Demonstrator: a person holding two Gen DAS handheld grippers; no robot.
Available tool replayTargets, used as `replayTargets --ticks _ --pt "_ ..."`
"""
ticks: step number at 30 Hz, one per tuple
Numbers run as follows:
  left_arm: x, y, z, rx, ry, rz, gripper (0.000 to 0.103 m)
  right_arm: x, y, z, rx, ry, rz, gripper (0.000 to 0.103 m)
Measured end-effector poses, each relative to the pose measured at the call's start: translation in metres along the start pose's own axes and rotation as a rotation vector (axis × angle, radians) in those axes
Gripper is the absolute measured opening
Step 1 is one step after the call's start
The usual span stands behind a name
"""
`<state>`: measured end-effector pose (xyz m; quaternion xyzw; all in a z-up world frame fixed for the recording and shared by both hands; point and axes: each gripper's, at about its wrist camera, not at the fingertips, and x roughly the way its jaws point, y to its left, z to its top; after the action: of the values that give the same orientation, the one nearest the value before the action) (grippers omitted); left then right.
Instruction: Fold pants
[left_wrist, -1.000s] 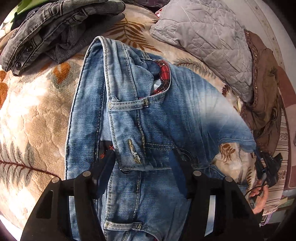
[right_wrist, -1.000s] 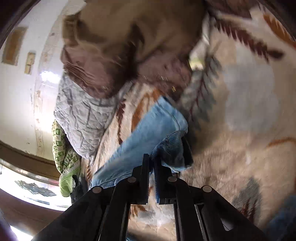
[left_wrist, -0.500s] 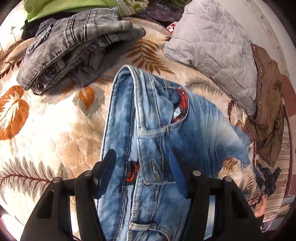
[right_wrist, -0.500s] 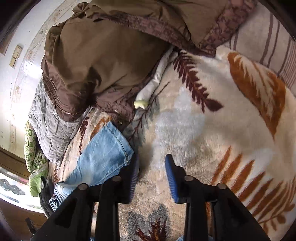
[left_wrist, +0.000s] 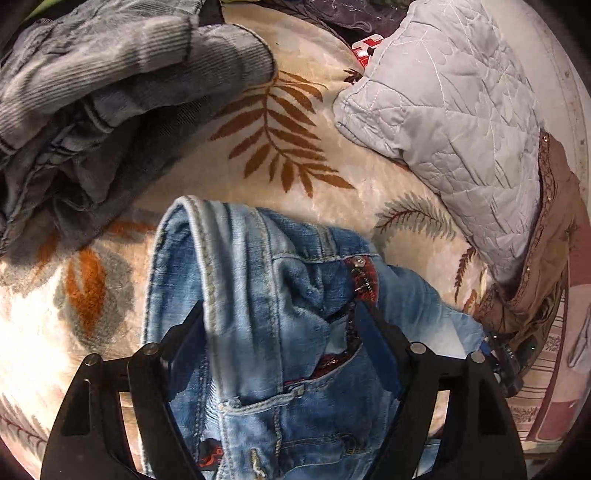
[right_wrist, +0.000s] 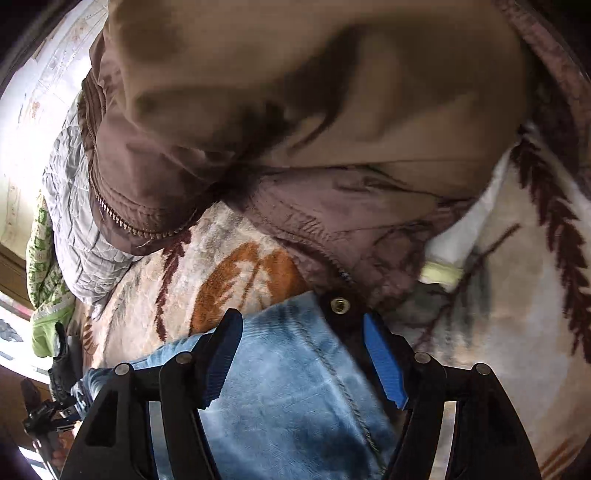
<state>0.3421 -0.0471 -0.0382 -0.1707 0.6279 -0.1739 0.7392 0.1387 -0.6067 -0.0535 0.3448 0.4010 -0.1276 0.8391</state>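
Observation:
Light blue jeans lie folded lengthwise on the leaf-patterned blanket. Their waistband with red lining is in the left wrist view. My left gripper is open, its jaws wide on either side of the waist end, just above the denim. In the right wrist view the jeans' leg end lies between the fingers of my right gripper, which is open and low over the cloth. Its blue pads touch nothing that I can see.
Folded grey jeans lie at the upper left. A grey quilted pillow and a brown jacket lie to the right, the jacket right in front of the right gripper. A green patterned cloth is at the far left edge.
My right gripper let go of the leg end, opened, and moved forward over the denim toward the brown jacket. My left gripper stayed open and slid toward the waistband end.

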Motion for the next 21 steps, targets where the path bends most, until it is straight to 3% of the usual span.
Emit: replayTargets --ticks 1,2,3,4,7,12,16,21 --pt "0.003 -0.004 0.001 0.013 -0.005 -0.001 0.075 0.004 0.009 0.0 -0.048 0.004 0.018 0.045" --pt "0.005 -0.01 0.0 0.039 -0.022 0.019 0.048 0.005 0.021 -0.002 -0.119 0.002 0.006 0.026" --pt "0.006 -0.016 -0.001 0.069 -0.029 0.038 0.03 0.006 0.032 -0.003 -0.182 0.001 -0.036 0.011" --pt "0.007 -0.022 0.0 0.087 -0.023 0.043 0.013 0.003 0.04 -0.004 -0.225 -0.017 -0.077 0.01" --pt "-0.011 -0.035 -0.006 0.11 -0.09 0.056 0.011 -0.027 0.05 0.001 -0.228 -0.1 -0.104 0.01" --pt "-0.075 -0.048 -0.041 0.19 -0.253 0.049 0.011 -0.108 0.052 -0.004 -0.206 -0.251 -0.041 0.01" --pt "-0.118 -0.045 -0.089 0.245 -0.324 0.019 0.011 -0.171 0.046 -0.041 -0.215 -0.333 -0.002 0.01" --pt "-0.135 -0.021 -0.157 0.289 -0.314 -0.039 0.013 -0.223 0.01 -0.116 -0.182 -0.35 0.04 0.01"
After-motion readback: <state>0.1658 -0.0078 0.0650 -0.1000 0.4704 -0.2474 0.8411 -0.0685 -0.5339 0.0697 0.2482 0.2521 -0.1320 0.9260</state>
